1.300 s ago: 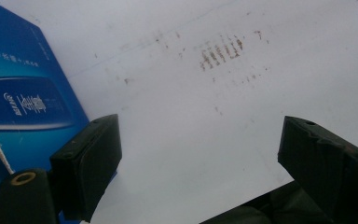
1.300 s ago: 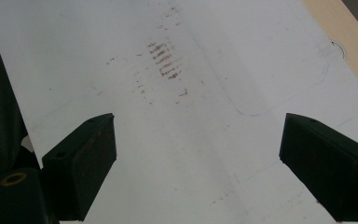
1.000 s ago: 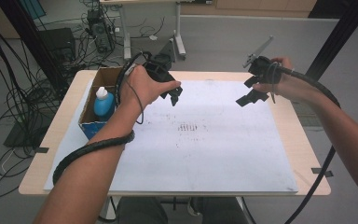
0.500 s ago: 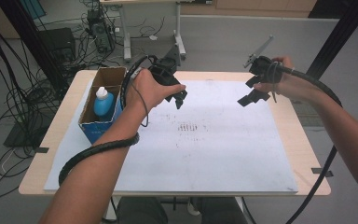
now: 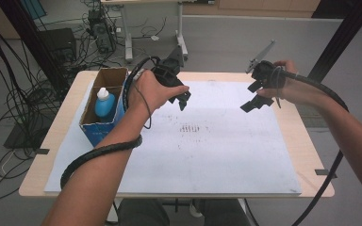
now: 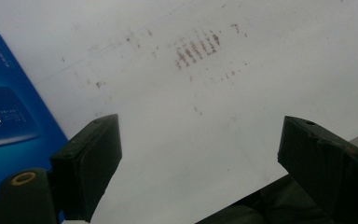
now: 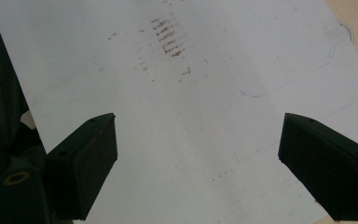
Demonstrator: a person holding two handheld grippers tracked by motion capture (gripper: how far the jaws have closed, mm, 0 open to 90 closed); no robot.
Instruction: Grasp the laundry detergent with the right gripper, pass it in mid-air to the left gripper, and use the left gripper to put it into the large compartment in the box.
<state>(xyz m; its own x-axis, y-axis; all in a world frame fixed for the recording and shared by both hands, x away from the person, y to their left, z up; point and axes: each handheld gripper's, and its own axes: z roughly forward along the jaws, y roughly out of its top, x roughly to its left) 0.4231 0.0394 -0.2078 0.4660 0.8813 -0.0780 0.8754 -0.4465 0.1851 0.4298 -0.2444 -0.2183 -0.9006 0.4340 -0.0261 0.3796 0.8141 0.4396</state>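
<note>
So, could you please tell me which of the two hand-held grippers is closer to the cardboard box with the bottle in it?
The left hand-held gripper: it hangs just right of the cardboard box, while the right hand-held gripper is across the white sheet.

Soft, even light falls from overhead; the white sheet (image 5: 202, 150) shows faint shadows, and both gripper views blur near their jaws.

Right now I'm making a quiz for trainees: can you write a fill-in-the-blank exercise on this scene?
1. The bottle with the white cap stands inside the ____ box.
2. Both the left gripper and the right gripper have their jaws ____.
3. The table is covered by a white ____.

Missing words: cardboard; open; sheet
</note>
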